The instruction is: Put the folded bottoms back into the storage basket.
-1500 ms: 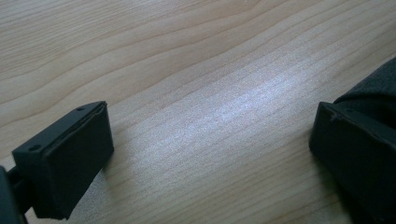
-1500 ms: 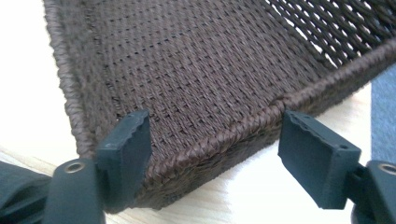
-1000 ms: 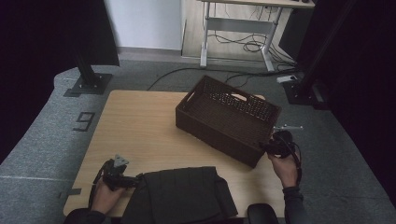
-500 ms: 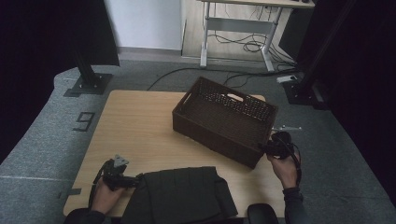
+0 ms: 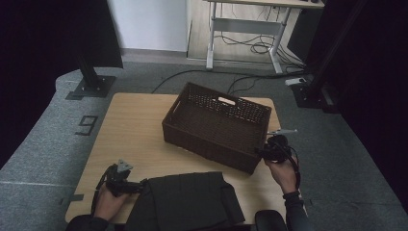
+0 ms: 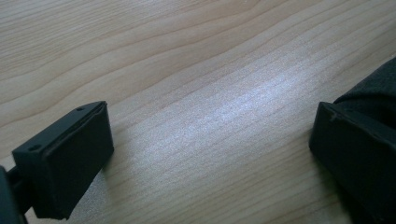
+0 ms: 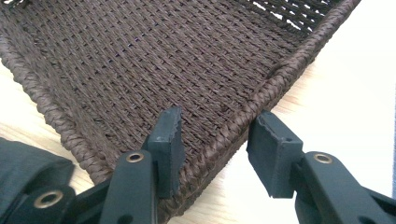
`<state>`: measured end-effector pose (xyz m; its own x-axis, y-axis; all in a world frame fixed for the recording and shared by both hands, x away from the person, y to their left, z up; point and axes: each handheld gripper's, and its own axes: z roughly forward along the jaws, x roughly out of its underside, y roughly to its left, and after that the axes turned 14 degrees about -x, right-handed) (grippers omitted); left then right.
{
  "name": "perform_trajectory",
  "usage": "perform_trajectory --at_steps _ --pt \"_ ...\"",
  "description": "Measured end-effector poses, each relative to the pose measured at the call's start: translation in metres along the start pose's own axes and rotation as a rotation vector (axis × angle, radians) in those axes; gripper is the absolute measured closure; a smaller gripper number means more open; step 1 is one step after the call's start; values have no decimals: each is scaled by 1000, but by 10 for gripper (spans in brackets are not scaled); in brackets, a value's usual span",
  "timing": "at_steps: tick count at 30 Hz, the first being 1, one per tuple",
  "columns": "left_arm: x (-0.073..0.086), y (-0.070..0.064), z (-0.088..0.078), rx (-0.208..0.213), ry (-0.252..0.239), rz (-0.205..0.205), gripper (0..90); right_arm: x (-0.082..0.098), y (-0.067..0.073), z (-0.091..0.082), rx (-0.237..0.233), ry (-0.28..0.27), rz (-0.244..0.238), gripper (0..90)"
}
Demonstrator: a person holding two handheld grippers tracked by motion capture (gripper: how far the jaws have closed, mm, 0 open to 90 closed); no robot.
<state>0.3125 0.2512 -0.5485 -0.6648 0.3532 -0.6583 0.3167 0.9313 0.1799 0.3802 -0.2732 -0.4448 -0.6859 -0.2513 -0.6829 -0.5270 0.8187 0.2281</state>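
A dark brown woven basket [image 5: 207, 143] stands empty on the wooden table [image 5: 130, 125], right of centre. My right gripper [image 5: 260, 153] sits at its near right corner. In the right gripper view the jaws straddle the basket wall [image 7: 140, 60], one inside and one outside the braided rim, so the right gripper [image 7: 217, 135] is shut on it. A folded dark cloth [image 5: 187, 199] lies at the table's near edge. My left gripper [image 5: 139, 186] rests at the cloth's left edge, and the left gripper [image 6: 210, 116] stands open over bare wood with the cloth [image 6: 373, 88] behind its right jaw.
The floor around the table is grey carpet with a "9" mark [image 5: 86, 125] at the left. A black stand base [image 5: 91, 86] sits at the back left, another [image 5: 312, 94] at the back right. A white desk frame [image 5: 245, 26] with cables stands beyond.
The basket has slid left across the table, and my right gripper has moved with it at its corner. The left gripper and the cloth have stayed put.
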Motion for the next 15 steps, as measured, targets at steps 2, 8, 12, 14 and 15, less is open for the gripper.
perform_trajectory --at_steps 2,8,12,14,15 --pt "0 0 0 0 0 0 0 -1 4 3 -7 3 -10 551" --pt "0 0 0 0 0 0 0 -6 18 12 -36 11 -36 551" --pt "0 0 0 0 0 0 0 -11 29 20 -59 16 -60 551" --pt "0 0 0 -1 0 -1 0 -12 34 23 -67 20 -72 550" --pt "0 0 0 -1 1 -1 0 -13 38 25 -73 22 -78 550"
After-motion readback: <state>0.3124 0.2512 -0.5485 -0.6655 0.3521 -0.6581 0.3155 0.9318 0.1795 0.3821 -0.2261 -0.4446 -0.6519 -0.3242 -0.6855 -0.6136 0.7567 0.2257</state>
